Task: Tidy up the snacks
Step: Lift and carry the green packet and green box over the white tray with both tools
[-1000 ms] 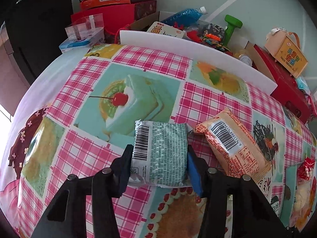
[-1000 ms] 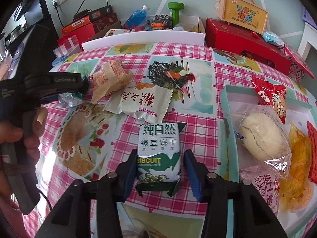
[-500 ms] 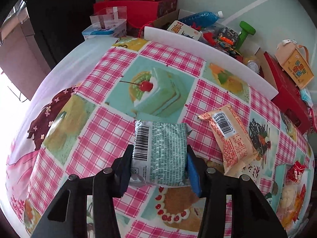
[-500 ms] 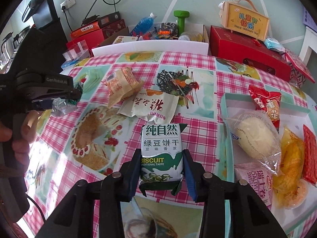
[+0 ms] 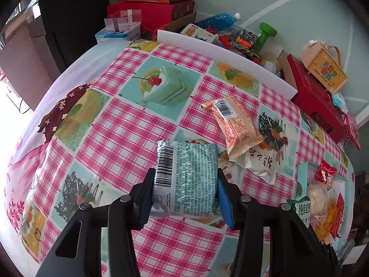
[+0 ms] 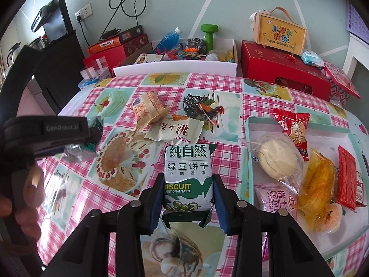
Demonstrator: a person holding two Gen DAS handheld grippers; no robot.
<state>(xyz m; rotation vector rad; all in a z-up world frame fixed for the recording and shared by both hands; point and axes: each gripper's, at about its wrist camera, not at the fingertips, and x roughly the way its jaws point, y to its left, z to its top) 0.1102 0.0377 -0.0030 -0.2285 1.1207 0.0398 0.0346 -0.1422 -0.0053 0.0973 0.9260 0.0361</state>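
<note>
In the left wrist view my left gripper (image 5: 185, 189) is shut on a green biscuit packet (image 5: 191, 177), barcode side up, held clear above the checked tablecloth. My right gripper (image 6: 188, 194) is shut on a second green biscuit packet (image 6: 188, 170), front side up, also lifted off the table. A teal-rimmed tray (image 6: 249, 124) with several wrapped snacks lies to its right. An orange packet (image 6: 148, 108) and a white packet (image 6: 177, 131) lie together mid-table. The left gripper's packet (image 6: 78, 150) shows at the left of the right wrist view, beside a hand.
A white board (image 6: 175, 67) stands along the table's far edge. Behind it are red boxes (image 6: 283, 73), a green dumbbell (image 6: 209, 34), a blue bottle (image 6: 170, 38) and a yellow gift case (image 6: 280, 33). A black cabinet (image 5: 69, 23) stands at the left.
Both grippers have risen with their biscuit packets still held, so the table looks farther away. The left gripper has also drifted sideways, bringing the tray into its view.
</note>
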